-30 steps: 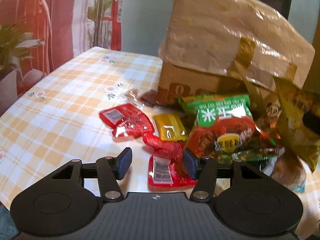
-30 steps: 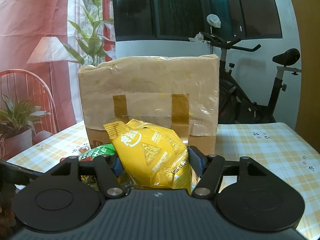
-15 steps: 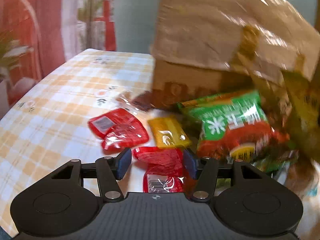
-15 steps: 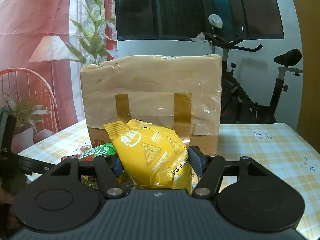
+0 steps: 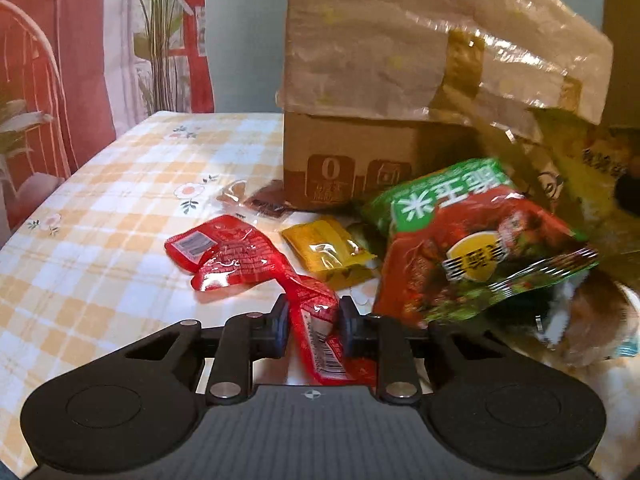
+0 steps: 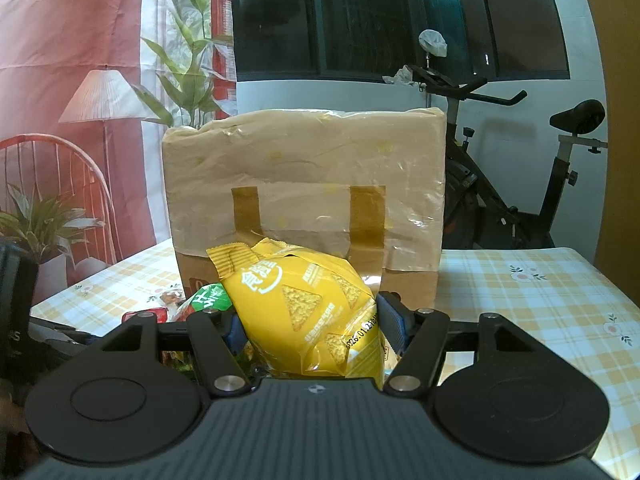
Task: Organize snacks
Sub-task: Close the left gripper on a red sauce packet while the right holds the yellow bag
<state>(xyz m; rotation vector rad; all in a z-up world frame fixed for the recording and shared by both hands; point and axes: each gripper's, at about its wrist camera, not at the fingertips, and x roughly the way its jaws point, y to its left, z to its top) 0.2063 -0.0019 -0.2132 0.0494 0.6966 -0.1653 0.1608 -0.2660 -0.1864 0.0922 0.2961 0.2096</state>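
**Two snacks gripped, most of the pile still loose**

The left claw (image 5: 312, 322) has just been closing, and its two pads now pinch a small red sachet (image 5: 320, 336) between them; the sachet is crumpled and its barcode end hangs toward the camera. The right claw (image 6: 310, 326) is clenched on a puffy yellow chip bag (image 6: 308, 312), which sits upright between the pads in front of the box.

I judge the sorting to be in an early stage. Apart from these two gripped packets, the snacks are lying in a loose heap. Just beyond the left claw is another red sachet (image 5: 224, 254), flat on the cloth, and beside it a small yellow sachet (image 5: 330, 250). To the right a big green and red snack bag (image 5: 472, 248) leans tilted over other packets that I cannot identify. A small dark packet (image 5: 264, 202) lies close to the foot of the box. No snack is visibly put into a final place, so nearly everything is left to do.

The cardboard box (image 6: 304, 192) stands behind the heap, wrapped on top in shiny plastic held with brown tape. The bench (image 6: 540, 308) carries a yellow and white checked cloth with small flowers. In the room I see a red curtain, a floor lamp (image 6: 106, 96), green plants, a dark window and an exercise bike (image 6: 520, 184).
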